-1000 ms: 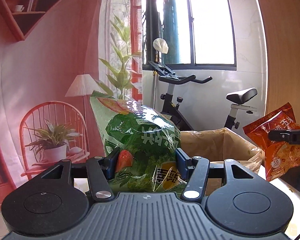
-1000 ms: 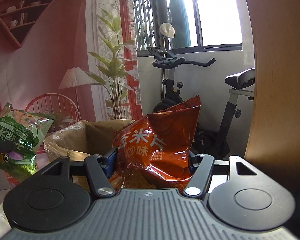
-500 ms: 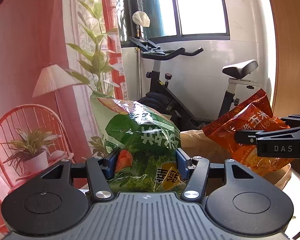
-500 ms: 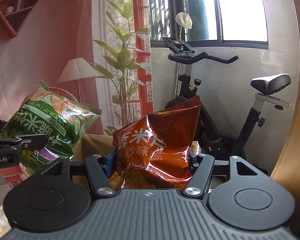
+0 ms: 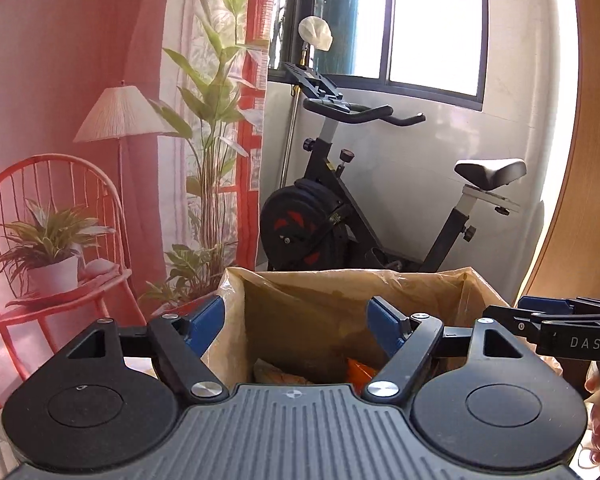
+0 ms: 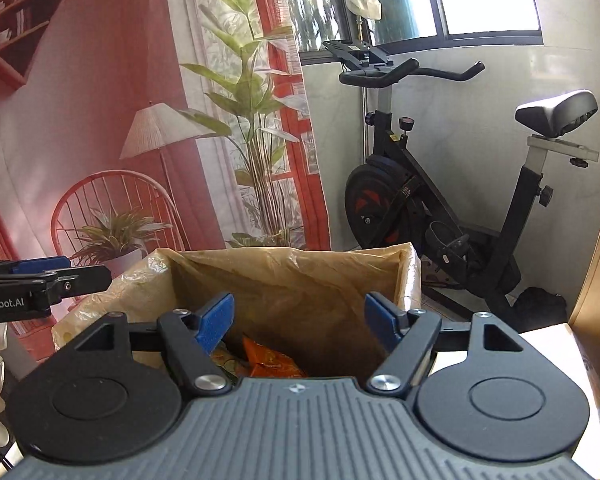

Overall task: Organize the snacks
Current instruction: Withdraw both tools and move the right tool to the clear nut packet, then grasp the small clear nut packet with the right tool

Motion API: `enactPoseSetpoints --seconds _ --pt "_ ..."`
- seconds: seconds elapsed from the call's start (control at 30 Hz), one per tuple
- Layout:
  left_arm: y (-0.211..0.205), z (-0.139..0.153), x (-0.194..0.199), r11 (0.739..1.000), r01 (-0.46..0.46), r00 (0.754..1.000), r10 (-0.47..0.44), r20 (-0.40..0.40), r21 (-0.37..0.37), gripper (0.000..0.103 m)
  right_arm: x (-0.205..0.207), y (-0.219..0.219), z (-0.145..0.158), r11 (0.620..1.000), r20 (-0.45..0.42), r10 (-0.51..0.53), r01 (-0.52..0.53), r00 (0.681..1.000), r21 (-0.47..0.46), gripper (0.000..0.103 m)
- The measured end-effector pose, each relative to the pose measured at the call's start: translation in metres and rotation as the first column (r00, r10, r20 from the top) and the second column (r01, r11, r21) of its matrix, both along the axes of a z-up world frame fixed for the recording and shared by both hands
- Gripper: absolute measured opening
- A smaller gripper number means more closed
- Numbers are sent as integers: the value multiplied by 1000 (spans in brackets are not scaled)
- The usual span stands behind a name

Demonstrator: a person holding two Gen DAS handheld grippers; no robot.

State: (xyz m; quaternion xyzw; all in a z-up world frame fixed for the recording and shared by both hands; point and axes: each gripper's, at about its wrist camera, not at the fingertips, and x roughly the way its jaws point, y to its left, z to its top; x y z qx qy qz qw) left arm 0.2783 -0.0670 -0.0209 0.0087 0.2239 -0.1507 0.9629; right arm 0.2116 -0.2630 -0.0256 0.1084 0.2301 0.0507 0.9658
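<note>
Left wrist view first: my left claw (image 5: 296,326) was spread wide with nothing between the blue pads (image 5: 206,322), hanging right over the open top of the brown bag-lined box (image 5: 340,280). Down inside the box, just past the claw body, I could see a bit of the orange snack bag (image 5: 360,368) lying at the bottom, with a paler crumpled packet (image 5: 280,376) beside it on the left. I couldn't tell what that packet was, too little of it showed. Off to the right, my right claw (image 5: 540,312) poked in from the edge at about the rim height of the box.

From the right wrist cam it was the same deal: right claw (image 6: 298,322) let go and gaping, pads apart, empty, also sitting over the box (image 6: 284,264). The orange snack bag (image 6: 272,360) was down in there, partly hidden by the claw body, with something greenish-yellow (image 6: 224,356) tucked against its left side. My left claw (image 6: 52,276) came in from the left side, near the crinkly plastic liner at the box's rim.

Further back, beyond the box, stood a black exercise bike (image 6: 440,200) under the window (image 6: 480,0), and to the left a pinkish backdrop (image 5: 60,60) showing a lamp, a red chair and tall leafy plants.
</note>
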Motion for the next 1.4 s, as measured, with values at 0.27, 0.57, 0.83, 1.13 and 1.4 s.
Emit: enactPoseSetpoints --seconds 0.27,0.57,0.83,1.13,1.4 --pt "40 13 -55 998 -63 998 63 12 -21 80 -59 -15 8 1000 59 22 -22 998 16 80" --pt "91 -34 -110 973 -209 977 202 -70 -103 79 -105 -36 -52 999 -20 5 -6 1000 -47 60" --pt "105 -86 -123 961 -265 956 252 -151 -73 76 -122 -40 -140 995 -241 -49 28 969 -93 25" --pt "110 -105 -124 964 -262 951 249 -184 -51 76 -123 -47 -183 985 -371 -166 139 914 -98 27" --pt "110 -114 -122 964 -260 947 243 -210 -56 76 -116 -40 -186 990 -419 -141 121 897 -74 18"
